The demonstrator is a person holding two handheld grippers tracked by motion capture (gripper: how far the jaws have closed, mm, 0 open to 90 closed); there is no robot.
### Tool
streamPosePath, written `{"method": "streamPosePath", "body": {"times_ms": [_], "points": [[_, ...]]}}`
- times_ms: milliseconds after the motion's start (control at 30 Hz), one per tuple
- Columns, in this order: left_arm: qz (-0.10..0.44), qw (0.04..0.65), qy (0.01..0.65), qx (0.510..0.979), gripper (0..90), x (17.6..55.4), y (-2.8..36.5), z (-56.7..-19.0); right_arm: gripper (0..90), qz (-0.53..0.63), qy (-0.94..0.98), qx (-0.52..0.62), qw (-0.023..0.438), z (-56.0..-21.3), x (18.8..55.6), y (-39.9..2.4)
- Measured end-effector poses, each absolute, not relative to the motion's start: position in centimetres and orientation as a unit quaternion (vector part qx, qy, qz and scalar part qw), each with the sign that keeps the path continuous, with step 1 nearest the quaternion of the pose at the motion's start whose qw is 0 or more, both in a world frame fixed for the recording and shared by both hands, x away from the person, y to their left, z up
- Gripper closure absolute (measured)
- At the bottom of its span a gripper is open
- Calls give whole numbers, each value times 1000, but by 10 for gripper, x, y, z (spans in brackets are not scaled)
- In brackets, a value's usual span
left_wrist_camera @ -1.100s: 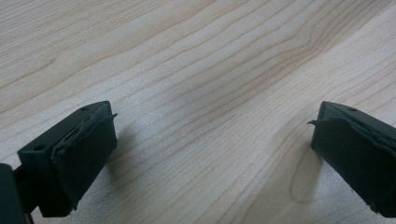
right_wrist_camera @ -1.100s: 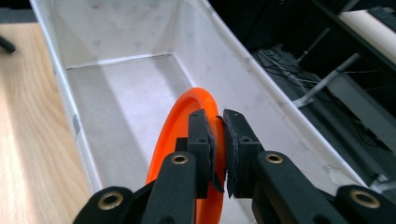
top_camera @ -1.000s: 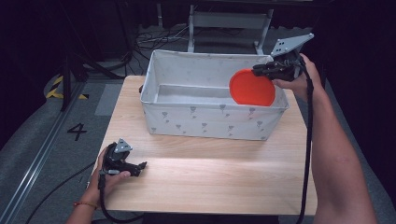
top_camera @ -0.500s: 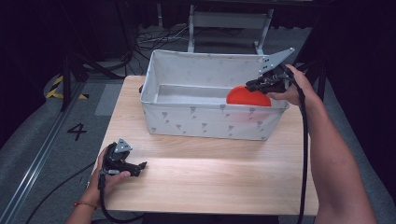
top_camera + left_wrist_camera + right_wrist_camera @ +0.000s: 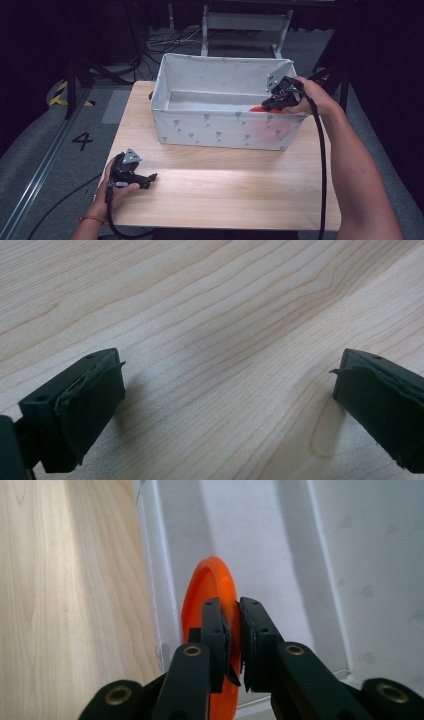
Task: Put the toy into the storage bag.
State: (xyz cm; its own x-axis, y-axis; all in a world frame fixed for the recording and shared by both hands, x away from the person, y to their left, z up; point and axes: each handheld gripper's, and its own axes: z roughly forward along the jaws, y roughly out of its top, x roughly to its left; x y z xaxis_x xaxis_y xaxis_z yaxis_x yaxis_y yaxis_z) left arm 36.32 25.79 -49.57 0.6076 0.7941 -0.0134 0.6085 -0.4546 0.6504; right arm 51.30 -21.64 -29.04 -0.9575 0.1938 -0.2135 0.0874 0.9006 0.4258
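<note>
Orange plate (image 5: 207,587) lower in bin (image 5: 215,127), between right claw (image 5: 232,630) jaws.

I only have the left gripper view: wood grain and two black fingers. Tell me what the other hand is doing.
Observer: The right gripper is inside the white fabric bin, at its right end.
Operator: Report whether it is carrying anything.
Observer: Its fingers are shut on the rim of an orange plate, held on edge.
Operator: Say where the plate sits against the bin.
Observer: It is beside the bin's near wall; in the high view its orange glows through the fabric.
Operator: Place my gripper relative to that bin.
Observer: The left gripper rests on the wooden table, in front of the bin, toward its left corner, apart from it.
</note>
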Motion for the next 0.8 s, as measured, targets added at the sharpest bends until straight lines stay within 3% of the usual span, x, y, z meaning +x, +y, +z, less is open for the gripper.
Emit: {"method": "streamPosePath", "body": {"times_ms": [400,600,800], "points": [[148,315,417,840,4,363,258,-496,814,150,982,76,86,-304,521,-202],[147,314,417,840,4,364,258,-496,811,142,983,80,89,-305,522,-202],[149,315,415,840,4,364,258,-496,726,179,973,101,105,-302,520,-211]]}}
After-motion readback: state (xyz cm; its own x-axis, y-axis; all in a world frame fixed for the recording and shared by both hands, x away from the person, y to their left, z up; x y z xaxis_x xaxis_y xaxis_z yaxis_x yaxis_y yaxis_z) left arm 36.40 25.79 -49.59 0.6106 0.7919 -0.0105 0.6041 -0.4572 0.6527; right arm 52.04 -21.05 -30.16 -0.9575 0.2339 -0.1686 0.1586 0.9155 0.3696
